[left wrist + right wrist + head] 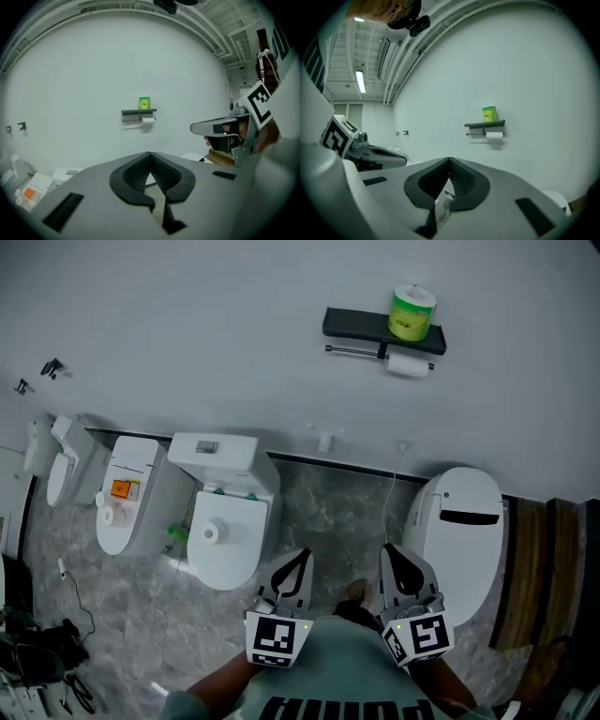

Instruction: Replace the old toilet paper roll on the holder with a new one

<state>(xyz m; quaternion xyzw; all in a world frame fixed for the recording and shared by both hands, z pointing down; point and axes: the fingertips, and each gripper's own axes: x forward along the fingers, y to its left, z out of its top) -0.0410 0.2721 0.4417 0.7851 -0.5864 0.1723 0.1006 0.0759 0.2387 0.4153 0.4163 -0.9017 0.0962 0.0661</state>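
Observation:
A black wall holder (375,328) carries a green-wrapped new roll (412,313) on its shelf. The old white roll (408,365) hangs on the bar beneath. The same holder (138,112) (484,125) is small and far off in both gripper views, with the green roll (144,102) (489,113) on top. My left gripper (300,560) (150,155) and right gripper (390,552) (449,161) are held low, side by side, well short of the wall. Both have their jaws shut together with nothing between them.
Below the wall stand several white toilets: one in the middle (225,531) with a small roll on its lid (211,532), one at the left (131,493), one at the right (459,521). Wooden panels (539,568) are at the right and cables (42,662) at bottom left.

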